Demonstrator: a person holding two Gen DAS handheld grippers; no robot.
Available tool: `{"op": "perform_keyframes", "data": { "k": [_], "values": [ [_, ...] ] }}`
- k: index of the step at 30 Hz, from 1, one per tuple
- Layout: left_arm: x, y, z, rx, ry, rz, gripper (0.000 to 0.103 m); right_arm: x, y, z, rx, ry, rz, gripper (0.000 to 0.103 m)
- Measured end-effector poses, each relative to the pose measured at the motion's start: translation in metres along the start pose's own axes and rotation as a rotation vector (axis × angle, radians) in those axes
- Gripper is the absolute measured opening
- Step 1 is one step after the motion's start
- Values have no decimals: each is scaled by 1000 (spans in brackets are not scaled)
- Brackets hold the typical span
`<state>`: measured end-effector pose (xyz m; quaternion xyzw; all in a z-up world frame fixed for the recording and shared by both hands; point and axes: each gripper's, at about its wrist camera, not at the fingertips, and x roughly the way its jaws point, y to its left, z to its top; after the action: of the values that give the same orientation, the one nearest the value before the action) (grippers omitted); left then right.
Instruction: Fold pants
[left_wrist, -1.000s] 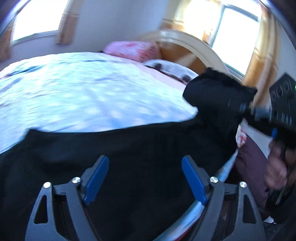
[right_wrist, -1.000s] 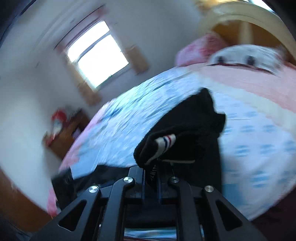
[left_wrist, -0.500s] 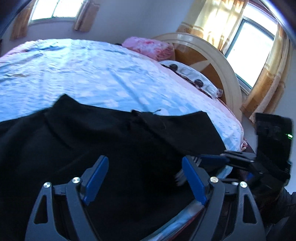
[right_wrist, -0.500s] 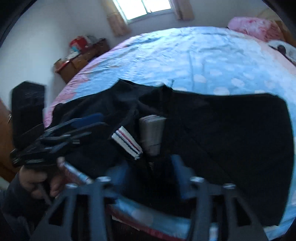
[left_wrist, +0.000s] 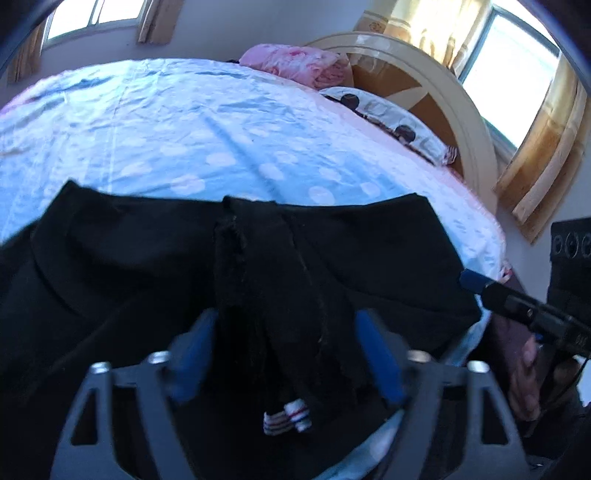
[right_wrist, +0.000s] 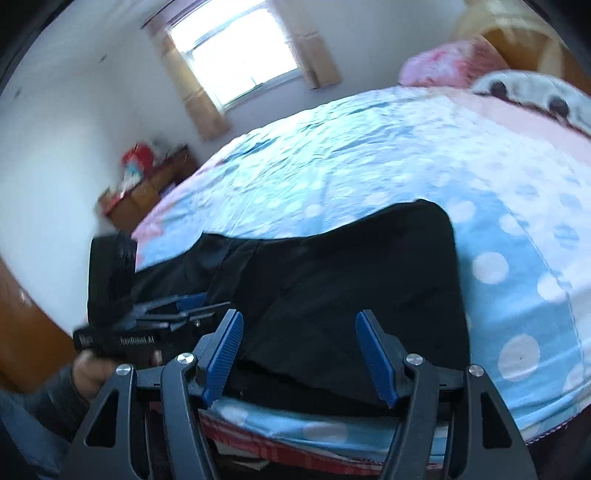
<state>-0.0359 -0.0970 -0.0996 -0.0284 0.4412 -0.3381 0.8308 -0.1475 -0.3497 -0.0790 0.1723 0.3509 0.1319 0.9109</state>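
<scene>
Black fabric pants (left_wrist: 332, 258) lie spread across the near edge of a bed covered by a light blue sheet with white dots (left_wrist: 184, 140), partly doubled over. A bunched ridge of the cloth, with a red, white and blue striped label (left_wrist: 286, 415) at its end, rises between the blue pads of the left tongs (left_wrist: 284, 354). Those jaws are closing around it; whether the pads press the cloth yet cannot be told. The right tongs (right_wrist: 301, 354) stand spread above the pants' near hem, nothing pinched. A pink pillow (left_wrist: 295, 64) sits by the curved wooden headboard (left_wrist: 436, 85).
</scene>
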Motion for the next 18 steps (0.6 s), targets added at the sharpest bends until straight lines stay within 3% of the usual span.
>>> {"op": "perform_keyframes", "data": {
  "k": [1, 2, 4, 11, 15, 18],
  "values": [
    [2, -1, 0, 4, 8, 5, 32, 1, -1, 1, 6, -1, 0, 65],
    [4, -3, -1, 8, 25, 0, 21, 1, -2, 1, 9, -4, 0, 65],
    [4, -6, -3, 23, 21, 6, 13, -1, -4, 1, 9, -13, -7, 65],
    [-31, 7, -6, -7, -61, 34, 10, -13, -15, 5, 58, -81, -18, 65],
    [-37, 36, -20, -76, -22, 99, 10, -12, -13, 5, 42, -83, -20, 65],
    [-37, 45, -28, -108, -20, 90, 10, -2, -12, 2, 29, -59, -36, 65]
  ]
}}
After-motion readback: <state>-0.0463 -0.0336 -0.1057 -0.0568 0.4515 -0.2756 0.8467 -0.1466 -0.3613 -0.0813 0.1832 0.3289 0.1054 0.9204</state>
